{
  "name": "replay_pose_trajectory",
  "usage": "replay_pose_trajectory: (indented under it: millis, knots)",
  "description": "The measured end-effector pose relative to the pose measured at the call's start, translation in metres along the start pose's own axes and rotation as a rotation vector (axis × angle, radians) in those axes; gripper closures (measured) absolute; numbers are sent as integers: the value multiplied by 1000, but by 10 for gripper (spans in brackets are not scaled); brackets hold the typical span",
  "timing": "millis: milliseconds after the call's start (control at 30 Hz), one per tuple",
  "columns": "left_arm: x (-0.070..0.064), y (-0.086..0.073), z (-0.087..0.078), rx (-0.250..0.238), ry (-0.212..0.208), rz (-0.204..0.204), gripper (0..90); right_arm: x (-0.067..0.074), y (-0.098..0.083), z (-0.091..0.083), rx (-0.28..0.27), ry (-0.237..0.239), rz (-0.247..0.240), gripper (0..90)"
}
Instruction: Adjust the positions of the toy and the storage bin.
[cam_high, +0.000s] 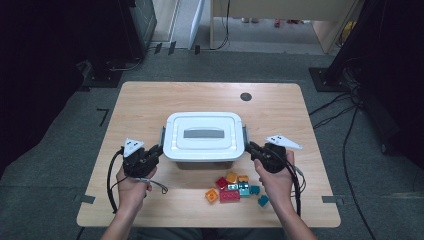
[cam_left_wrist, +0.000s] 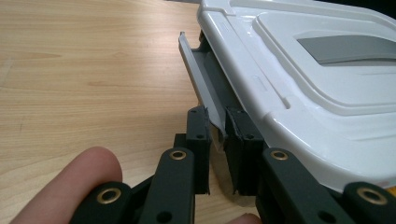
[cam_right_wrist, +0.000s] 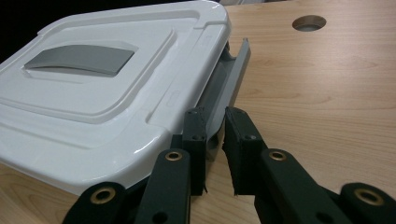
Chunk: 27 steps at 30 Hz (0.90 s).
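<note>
Both grippers are clamped on the white box's (cam_high: 202, 136) grey side latches: left gripper (cam_left_wrist: 216, 135) on the left latch (cam_left_wrist: 201, 84), right gripper (cam_right_wrist: 215, 130) on the right latch (cam_right_wrist: 229, 84). Box sits mid-table (cam_high: 150, 100), long axis left-right.

Bright, evenly lit table, dark surroundings, slightly soft focus.

1. Setting: probably a lab or test room, though the dark edges hide much.
2. Evidence: lone wooden table (cam_high: 150, 100) with a cable hole (cam_high: 245, 96), on grey carpet (cam_high: 60, 150).
3. Black stands (cam_high: 120, 35) and loose cables (cam_high: 345, 115) ring it; tape marks (cam_high: 103, 116) lie on the floor.
</note>
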<state>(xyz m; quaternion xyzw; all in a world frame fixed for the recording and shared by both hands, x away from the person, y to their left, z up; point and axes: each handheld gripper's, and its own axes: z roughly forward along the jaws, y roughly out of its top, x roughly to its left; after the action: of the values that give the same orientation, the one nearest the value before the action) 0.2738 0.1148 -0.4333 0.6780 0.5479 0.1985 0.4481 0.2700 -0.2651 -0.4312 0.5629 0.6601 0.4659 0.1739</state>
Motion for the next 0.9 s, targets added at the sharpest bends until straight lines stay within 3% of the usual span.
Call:
replay_pose_trajectory:
  millis: [167, 200, 233, 300, 367, 433, 533, 633, 733, 767, 833, 900]
  knots:
    - [1, -2, -3, -7, -11, -1, 797, 3, -4, -5, -2, -1, 9, 794]
    - [1, -2, -4, -11, -24, -4, 721, 3, -5, -6, -5, 13, 3, 770]
    - [2, -2, -5, -20, -15, -3, 721, 3, -5, -6, -5, 13, 3, 770]
    - [6, -1, -8, -27, -20, -8, 615, 0, -4, -9, -19, 7, -12, 679]
    - [11, -2, -12, -32, -37, -15, 543, -5, -2, -12, -36, -6, -56, 599]
    - [14, -4, -15, -35, -37, -17, 522, -7, 1, -15, -64, -56, -115, 573]
    - [15, -8, -17, -28, -42, -9, 496, -17, 5, -16, -97, -82, -132, 553]
    - [13, -10, -19, -26, -48, 12, 473, -22, 9, -16, -122, -53, -137, 587]
    - [12, -12, -22, -35, -46, 17, 428, -20, 13, -18, -141, 1, -113, 562]
    - [10, -13, -23, -37, -54, 20, 409, -20, 16, -18, -172, 36, -117, 554]
    - [9, -13, -24, -34, -57, 25, 394, -20, 17, -18, -181, 47, -128, 562]
    - [7, -14, -25, -27, -70, 32, 364, -22, 20, -18, -175, 102, -84, 538]
